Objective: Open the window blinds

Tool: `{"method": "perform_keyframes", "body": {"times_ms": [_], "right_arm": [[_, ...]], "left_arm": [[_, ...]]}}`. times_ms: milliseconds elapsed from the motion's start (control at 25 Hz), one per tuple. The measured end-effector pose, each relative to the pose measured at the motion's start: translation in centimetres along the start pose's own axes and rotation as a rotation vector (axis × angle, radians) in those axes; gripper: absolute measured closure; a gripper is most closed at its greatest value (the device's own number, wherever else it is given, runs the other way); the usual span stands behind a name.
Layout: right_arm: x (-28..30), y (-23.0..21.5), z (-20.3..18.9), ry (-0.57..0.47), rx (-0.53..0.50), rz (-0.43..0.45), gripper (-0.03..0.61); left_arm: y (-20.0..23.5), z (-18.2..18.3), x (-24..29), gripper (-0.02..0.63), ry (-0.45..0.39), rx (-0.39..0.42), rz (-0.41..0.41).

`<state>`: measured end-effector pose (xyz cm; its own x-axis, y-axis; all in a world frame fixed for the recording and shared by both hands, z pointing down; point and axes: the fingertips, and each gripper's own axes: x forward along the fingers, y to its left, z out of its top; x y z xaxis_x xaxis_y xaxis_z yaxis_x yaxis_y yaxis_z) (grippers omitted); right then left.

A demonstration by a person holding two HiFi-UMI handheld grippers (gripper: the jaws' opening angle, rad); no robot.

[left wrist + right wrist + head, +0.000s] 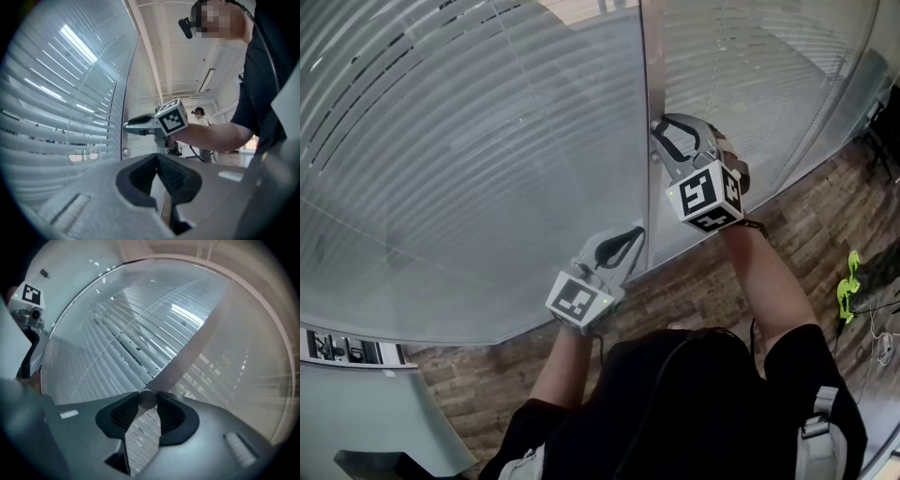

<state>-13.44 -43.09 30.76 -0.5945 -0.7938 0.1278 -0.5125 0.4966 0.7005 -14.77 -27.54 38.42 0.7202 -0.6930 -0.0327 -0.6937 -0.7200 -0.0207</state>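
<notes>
Two glass panes (534, 281) meet at a metal post (654, 56) running up the middle of the frame. Wood floor (787, 234) shows at lower right, with a green object (848, 281) near the right edge. White window blinds (441, 112) fill the upper left behind the glass, their slats level with thin dark gaps between them. Right gripper (658, 125) is clamped on a small round knob (147, 399) on the post. Left gripper (639, 231) sits lower, just beside the post, its fingers together and holding nothing.

Glossy glass (534, 281) over matt slats (412, 112); wood-grain floor (703, 281); smooth metal knob (147, 399).
</notes>
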Motion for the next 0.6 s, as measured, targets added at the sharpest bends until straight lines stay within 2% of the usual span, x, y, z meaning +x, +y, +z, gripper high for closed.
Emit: {"method": "perform_keyframes", "body": {"times_ms": [120, 320, 600], "right_arm": [[-0.04, -0.36, -0.02, -0.015, 0.104, -0.010, 0.451], [-0.04, -0.52, -0.18, -0.039, 0.217, -0.008, 0.451], [0.21, -0.65, -0.64, -0.090, 0.468, 0.001, 0.451]], "left_arm": [[-0.05, 0.15, 0.07, 0.609, -0.005, 0.003, -0.002], [-0.10, 0.24, 0.05, 0.609, -0.005, 0.001, -0.004], [0.04, 0.18, -0.09, 0.609, -0.009, 0.002, -0.005]]}}
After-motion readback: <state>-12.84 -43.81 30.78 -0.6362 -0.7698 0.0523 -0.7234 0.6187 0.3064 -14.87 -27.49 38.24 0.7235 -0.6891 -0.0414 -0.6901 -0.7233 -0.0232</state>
